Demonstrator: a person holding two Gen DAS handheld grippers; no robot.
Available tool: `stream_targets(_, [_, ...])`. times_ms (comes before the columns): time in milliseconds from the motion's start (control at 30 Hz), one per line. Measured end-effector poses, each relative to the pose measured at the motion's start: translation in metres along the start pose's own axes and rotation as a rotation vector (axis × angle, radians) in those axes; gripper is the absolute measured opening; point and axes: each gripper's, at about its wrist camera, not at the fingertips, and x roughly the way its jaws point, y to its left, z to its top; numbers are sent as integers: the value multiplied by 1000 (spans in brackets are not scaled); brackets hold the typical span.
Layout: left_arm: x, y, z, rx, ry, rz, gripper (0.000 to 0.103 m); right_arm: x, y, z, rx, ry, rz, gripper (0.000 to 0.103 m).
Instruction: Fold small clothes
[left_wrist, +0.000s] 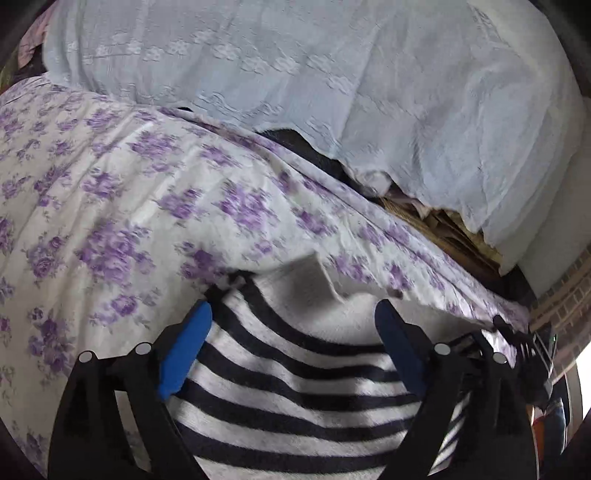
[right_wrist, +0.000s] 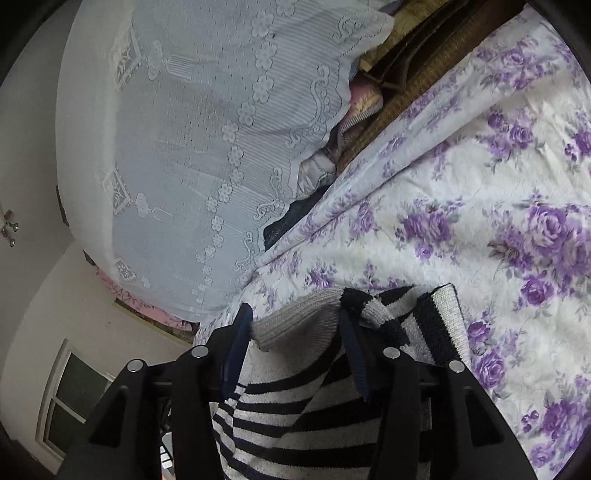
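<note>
Striped garment (left_wrist: 295, 387): black/white knit, lies on bed w/ floral sheet (left_wrist: 110, 192). Near end cut off by frame bottom in both views; full shape and long axis can't be told. Stripes run crosswise in left view.

Left hand-held gripper (left_wrist: 291, 332): tilted down over garment, blue fingers (left_wrist: 184, 354) spread wide, released, cloth between but unpressed.

Right hand-held gripper (right_wrist: 295, 343): nearly level, part open; ribbed grey cuff (right_wrist: 295, 325) sits between jaws, pads not seen pressing. Striped fold bunched just right of it.

Lace cover (right_wrist: 184, 147) beyond bed edge hides most of what lies under it.
</note>
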Motion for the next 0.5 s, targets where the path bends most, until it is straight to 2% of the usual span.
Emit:
stream_targets(100, [8,-29,-10,99,42,-11,87,-2,1,1,-41,-51,-79,49])
stream_targets(167, [15,-49,-19,174,58,1,88,-3,-12,8,13,-67,-61,67])
stream_targets(200, [19,-58,-23,207,64,18,89,-5,-24,11,79,-66,-41,67])
stream_targets(233, [25,-67,-29,249,66,65,91,-10,-33,12,130,-87,-56,66])
stream_targets(300, [37,-72,-36,287,78,143,91,-15,-26,12,91,-85,-57,59])
stream_targets(367, [46,-69,-37,279,111,189,91,-11,0,6,-20,-50,-35,59])
stream_targets(433, [46,-66,-33,232,127,129,91,7,37,-11,-164,50,19,59])
stream_targets(500, [42,-73,-29,232,118,61,91,32,58,-31,-223,161,70,70])
